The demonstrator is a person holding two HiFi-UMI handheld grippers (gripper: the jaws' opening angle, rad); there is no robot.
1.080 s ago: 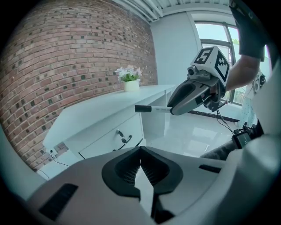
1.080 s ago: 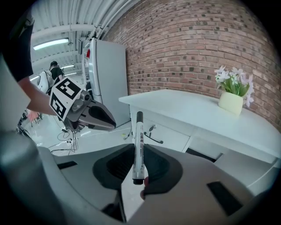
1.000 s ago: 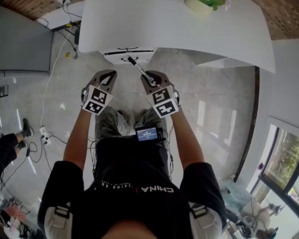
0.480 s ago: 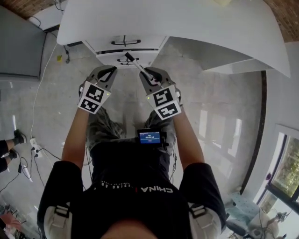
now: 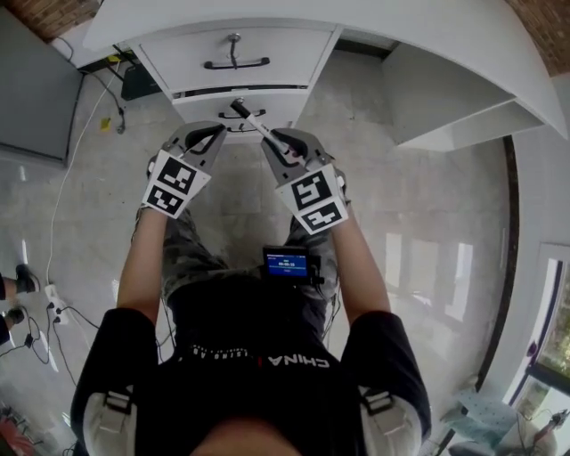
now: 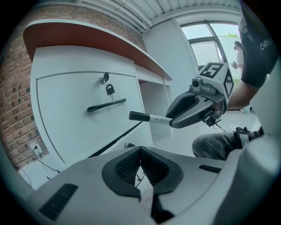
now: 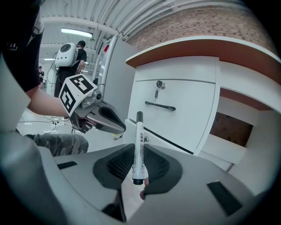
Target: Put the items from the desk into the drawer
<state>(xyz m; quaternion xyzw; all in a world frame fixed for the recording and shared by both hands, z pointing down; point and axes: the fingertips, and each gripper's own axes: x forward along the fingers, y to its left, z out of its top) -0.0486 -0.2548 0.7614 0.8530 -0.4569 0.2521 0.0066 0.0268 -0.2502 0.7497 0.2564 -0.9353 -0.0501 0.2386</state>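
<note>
In front of the drawers (image 5: 183,55) under the white table (image 5: 374,20), the right tool (image 7: 139,154) is clenched on a white marker (image 7: 138,147), black cap pointing at the drawer fronts. Beside it, the left tool (image 6: 140,154) has jaws together, nothing gripped.

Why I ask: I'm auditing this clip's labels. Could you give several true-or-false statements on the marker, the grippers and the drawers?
1. The right gripper grips a white marker pen with a black cap. True.
2. The left gripper holds a second pen. False: its jaws are together, empty.
3. The marker pen lies inside a drawer. False: the right gripper holds it in front of the white top drawer.
4. A small key hangs in that drawer's lock, above its black bar handle. True.
</note>
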